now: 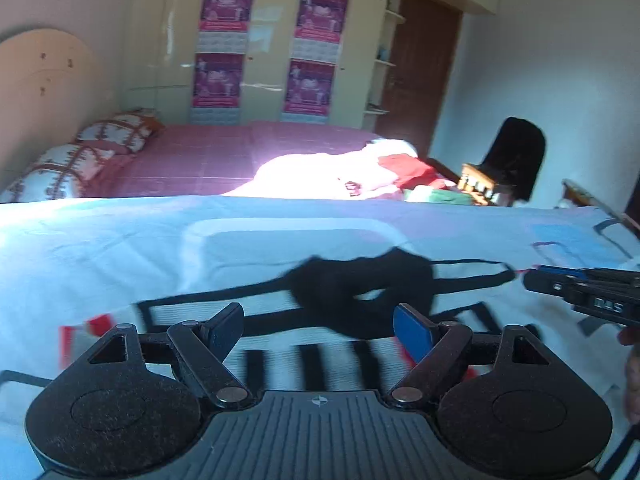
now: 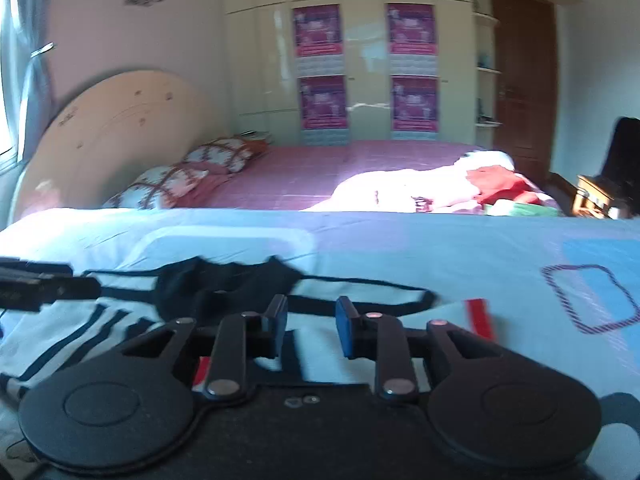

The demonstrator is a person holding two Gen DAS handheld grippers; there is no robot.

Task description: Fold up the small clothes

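Note:
A small black garment point(image 1: 360, 292) with thin straps lies crumpled on the light blue patterned sheet point(image 1: 120, 240). My left gripper point(image 1: 320, 328) is open and empty, just in front of the garment. In the right wrist view the garment point(image 2: 224, 284) lies ahead and left of my right gripper point(image 2: 311, 322), which is open and empty, its fingers near a strap point(image 2: 360, 300). The right gripper shows at the right edge of the left wrist view point(image 1: 528, 280), close to the strap loop's end. The left gripper shows at the left edge of the right wrist view point(image 2: 92, 288).
Behind the sheet is a pink bed point(image 1: 240, 152) with patterned pillows point(image 1: 60, 172) and a pile of white and red clothes point(image 1: 384, 172). A wardrobe point(image 1: 272, 48), a brown door point(image 1: 424, 72) and a dark chair point(image 1: 516, 156) stand further back.

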